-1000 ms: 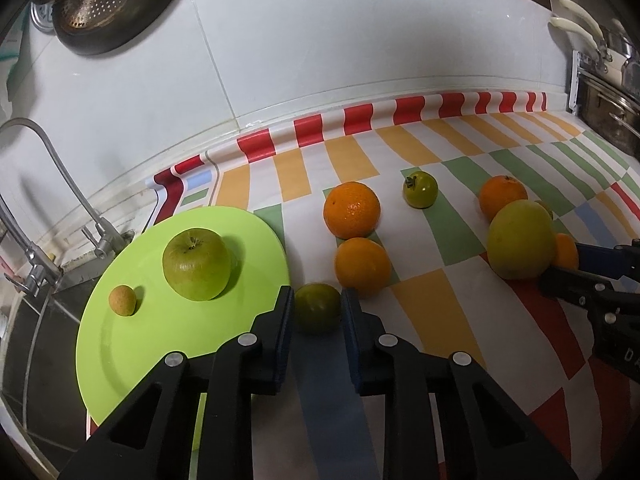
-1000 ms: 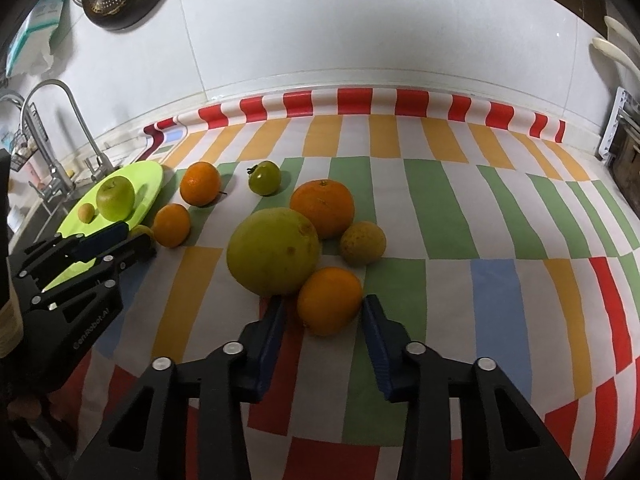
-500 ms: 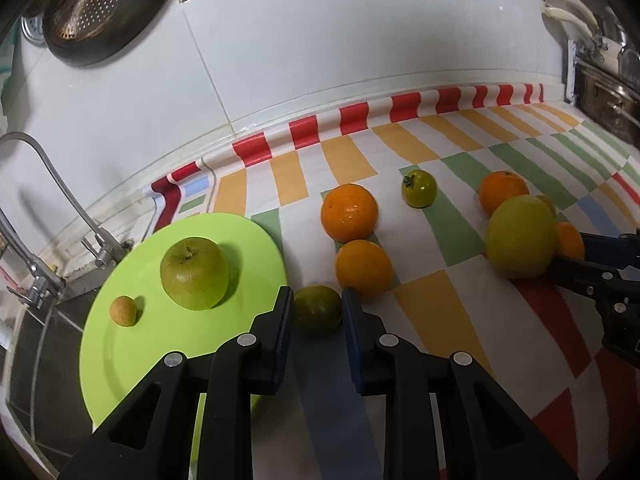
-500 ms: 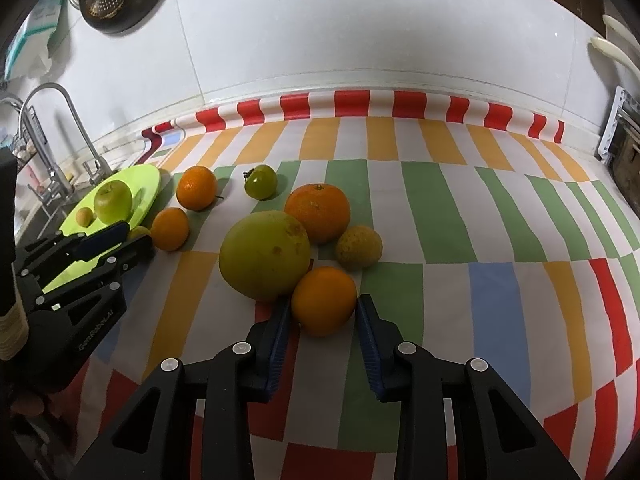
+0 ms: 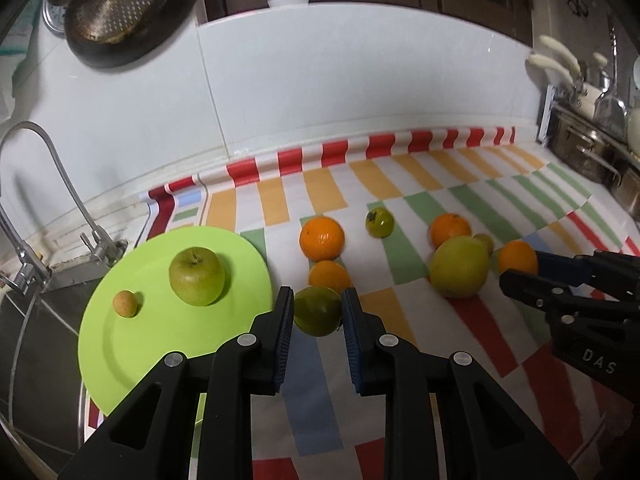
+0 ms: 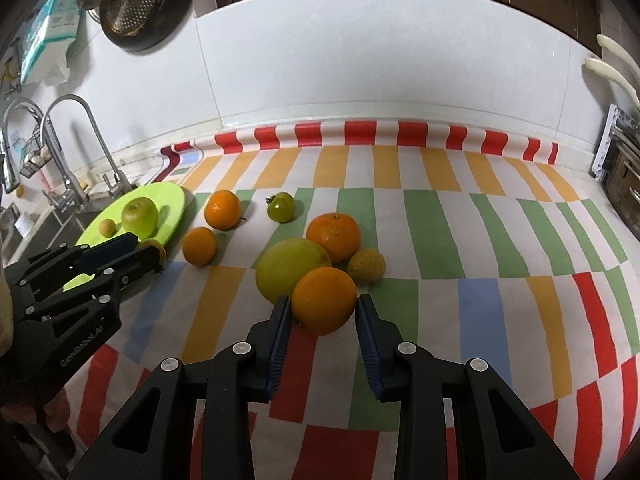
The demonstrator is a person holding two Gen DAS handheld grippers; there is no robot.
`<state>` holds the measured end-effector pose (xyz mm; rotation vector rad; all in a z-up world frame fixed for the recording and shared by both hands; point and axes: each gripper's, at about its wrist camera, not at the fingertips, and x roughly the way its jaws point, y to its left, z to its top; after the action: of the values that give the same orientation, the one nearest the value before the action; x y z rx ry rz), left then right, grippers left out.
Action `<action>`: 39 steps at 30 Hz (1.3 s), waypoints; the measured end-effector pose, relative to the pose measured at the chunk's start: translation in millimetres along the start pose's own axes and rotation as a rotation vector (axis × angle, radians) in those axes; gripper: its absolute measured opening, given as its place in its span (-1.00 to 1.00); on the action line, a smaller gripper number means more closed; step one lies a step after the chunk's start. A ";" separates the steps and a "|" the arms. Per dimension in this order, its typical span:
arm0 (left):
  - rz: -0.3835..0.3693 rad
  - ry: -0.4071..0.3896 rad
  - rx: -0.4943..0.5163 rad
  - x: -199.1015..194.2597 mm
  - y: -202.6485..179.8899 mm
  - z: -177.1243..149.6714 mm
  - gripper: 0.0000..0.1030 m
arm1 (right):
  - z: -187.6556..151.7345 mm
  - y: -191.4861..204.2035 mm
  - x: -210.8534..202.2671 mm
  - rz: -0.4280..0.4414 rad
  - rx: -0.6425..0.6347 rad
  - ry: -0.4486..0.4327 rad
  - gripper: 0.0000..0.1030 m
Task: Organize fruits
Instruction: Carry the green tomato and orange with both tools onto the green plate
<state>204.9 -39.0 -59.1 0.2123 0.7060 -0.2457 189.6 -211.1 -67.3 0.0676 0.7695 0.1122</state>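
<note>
1. The left gripper (image 5: 318, 312) is clamped on a small dark green fruit (image 5: 318, 311), both pads pressed against its sides. It sits right at the edge of the lime green plate (image 5: 132, 344), so my guess is that's where it's headed, since the plate looks like the collection spot

2. The plate has a green apple (image 5: 197, 276) and a tiny tan round fruit (image 5: 125, 303) on it, well apart from each other, with plenty of bare plate for more

3. The right gripper (image 6: 323, 310) has a mid-size orange (image 6: 323, 301) between its fingers, which look snug against the peel, so I'd call it gripped. The orange is touching or nearly touching the big yellow-green fruit (image 6: 292, 268) behind it, so pulling it out could nudge that one

4. The rest of the fruit is loose on the striped cloth (image 6: 480, 240): three more oranges, a little green tomato-looking thing (image 6: 281, 207) with a stem cap, and a bumpy yellowish small fruit (image 6: 366, 266)

5. Looks-wise, the held green fruit is smooth, glossy and olive-dark, while the orange is bright and pebbly
</note>
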 end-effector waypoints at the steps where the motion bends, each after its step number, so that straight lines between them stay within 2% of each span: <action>1: -0.005 -0.007 -0.003 -4.0 0.3 0.5 -0.52 | 0.7 2.2 -3.6 0.000 -0.004 -0.009 -0.34; 13: -0.006 -0.097 -0.045 -56.3 13.8 -3.7 -0.52 | 5.1 24.5 -44.1 0.033 -0.038 -0.093 -0.34; 24: 0.033 -0.164 -0.079 -102.7 38.4 -16.1 -0.52 | 2.9 60.1 -77.3 0.081 -0.085 -0.168 -0.34; 39: 0.084 -0.187 -0.112 -122.3 92.6 -29.0 -0.52 | 7.5 118.7 -79.6 0.158 -0.138 -0.205 -0.34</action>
<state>124.5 75.3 10.4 0.1101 0.5224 -0.1430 129.0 -103.6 5.1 0.0079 0.5490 0.3034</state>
